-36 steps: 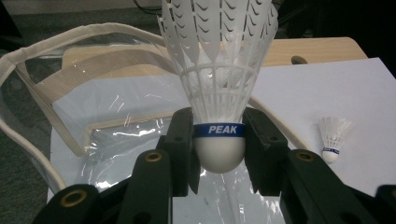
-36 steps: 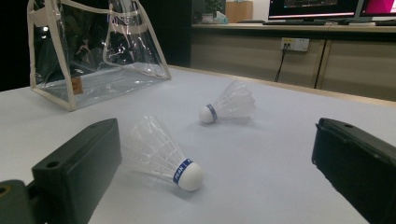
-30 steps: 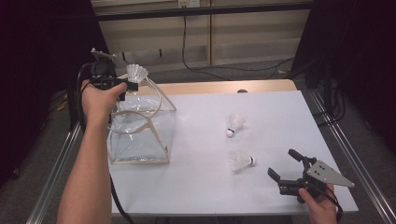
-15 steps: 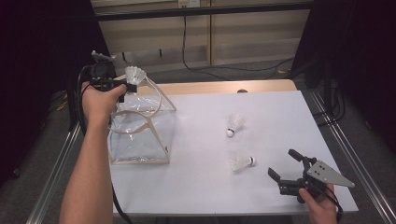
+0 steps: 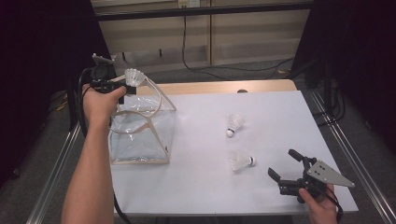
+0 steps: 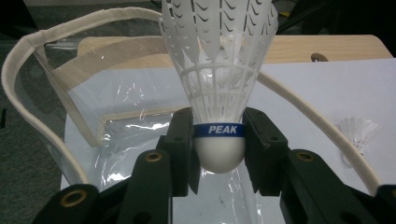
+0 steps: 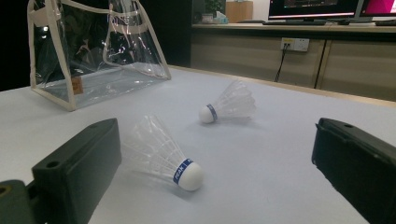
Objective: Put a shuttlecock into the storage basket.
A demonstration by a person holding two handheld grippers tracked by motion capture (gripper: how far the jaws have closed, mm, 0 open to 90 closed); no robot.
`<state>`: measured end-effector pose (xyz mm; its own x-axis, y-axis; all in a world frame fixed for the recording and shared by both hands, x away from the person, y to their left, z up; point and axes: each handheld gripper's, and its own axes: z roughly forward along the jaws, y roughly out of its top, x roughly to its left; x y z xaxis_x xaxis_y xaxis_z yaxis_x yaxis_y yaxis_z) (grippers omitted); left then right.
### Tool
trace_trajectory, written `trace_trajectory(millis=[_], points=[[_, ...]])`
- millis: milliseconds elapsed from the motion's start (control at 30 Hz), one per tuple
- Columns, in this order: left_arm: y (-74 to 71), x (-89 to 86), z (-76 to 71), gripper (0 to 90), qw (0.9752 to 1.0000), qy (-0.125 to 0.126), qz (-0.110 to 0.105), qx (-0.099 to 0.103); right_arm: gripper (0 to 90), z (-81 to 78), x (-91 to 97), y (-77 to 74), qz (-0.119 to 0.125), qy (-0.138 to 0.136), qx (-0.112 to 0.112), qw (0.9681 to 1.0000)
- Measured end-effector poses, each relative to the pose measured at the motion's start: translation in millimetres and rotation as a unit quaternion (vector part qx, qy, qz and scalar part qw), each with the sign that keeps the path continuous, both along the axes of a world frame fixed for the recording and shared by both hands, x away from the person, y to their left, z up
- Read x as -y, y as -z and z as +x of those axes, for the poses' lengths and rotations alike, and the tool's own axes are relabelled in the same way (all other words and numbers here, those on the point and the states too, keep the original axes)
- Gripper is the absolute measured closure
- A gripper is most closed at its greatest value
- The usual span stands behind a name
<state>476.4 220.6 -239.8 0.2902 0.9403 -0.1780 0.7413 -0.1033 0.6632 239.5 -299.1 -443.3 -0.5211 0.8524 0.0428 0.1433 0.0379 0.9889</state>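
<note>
At upper left, the glossy clear plastic bag with cream cloth trim (image 5: 142, 135) is gleaming; the white plastic-skirted shuttlecock (image 6: 218, 88) is looking smooth above the matt white tabletop (image 5: 210, 182).

We see the bag (image 5: 140, 135) on the counter's (image 5: 210, 196) left edge, two shuttlecocks (image 5: 234, 125) lying right of it, mid-counter.
</note>
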Motion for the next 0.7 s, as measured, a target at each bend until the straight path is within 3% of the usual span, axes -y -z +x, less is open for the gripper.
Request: trace_trajectory(millis=[700], points=[[10.2,-4.3,5.3,65.4,0.9999,-0.011,-0.007,-0.006,1.2,-0.2,-0.1,0.1,0.0,-0.001,0.0,1.0]])
